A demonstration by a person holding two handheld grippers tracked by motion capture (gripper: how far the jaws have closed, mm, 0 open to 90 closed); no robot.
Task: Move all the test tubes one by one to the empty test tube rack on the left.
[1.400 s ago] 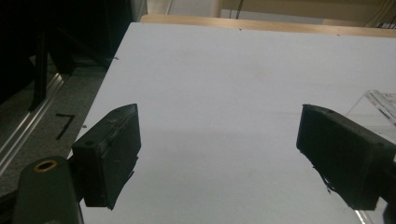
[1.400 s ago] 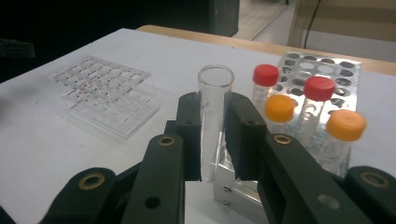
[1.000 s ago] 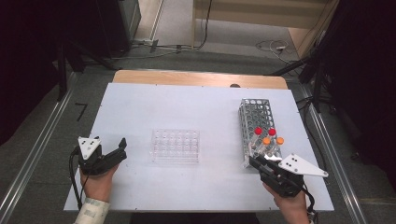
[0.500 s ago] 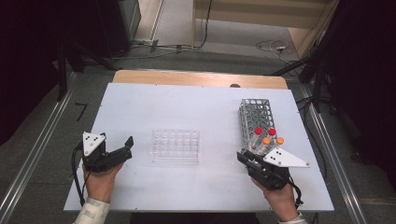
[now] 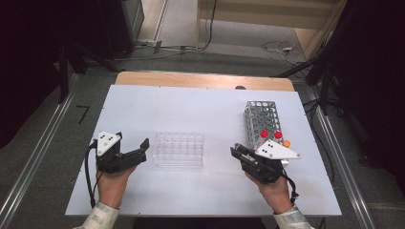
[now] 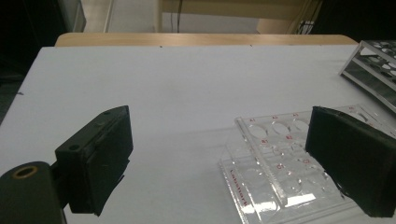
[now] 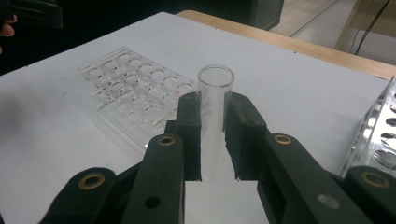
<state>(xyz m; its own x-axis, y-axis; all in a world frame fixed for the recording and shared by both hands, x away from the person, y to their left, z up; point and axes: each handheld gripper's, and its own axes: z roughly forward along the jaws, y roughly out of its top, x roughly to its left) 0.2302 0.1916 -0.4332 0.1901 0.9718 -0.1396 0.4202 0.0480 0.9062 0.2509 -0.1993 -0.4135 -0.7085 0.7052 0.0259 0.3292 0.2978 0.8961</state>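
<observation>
From above, my right gripper (image 5: pixel 237 151) sits just right of the clear rack (image 5: pixel 179 149). Its own camera shows it pinching a glass tube (image 7: pixel 214 109) (uncapped); squeezing could crack it. My left gripper (image 6: pixel 224 163), jaws spread, straddles the rack's corner and might nudge it.

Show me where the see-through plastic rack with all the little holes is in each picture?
High view: the clear rack lies at the table's middle, between the left gripper and the right gripper.
Left gripper view: lower right, partly behind the right-hand jaw.
Right gripper view: upper left, beyond the glass tube clamped in the jaws.
Shared landmark: the metal rack.
</observation>
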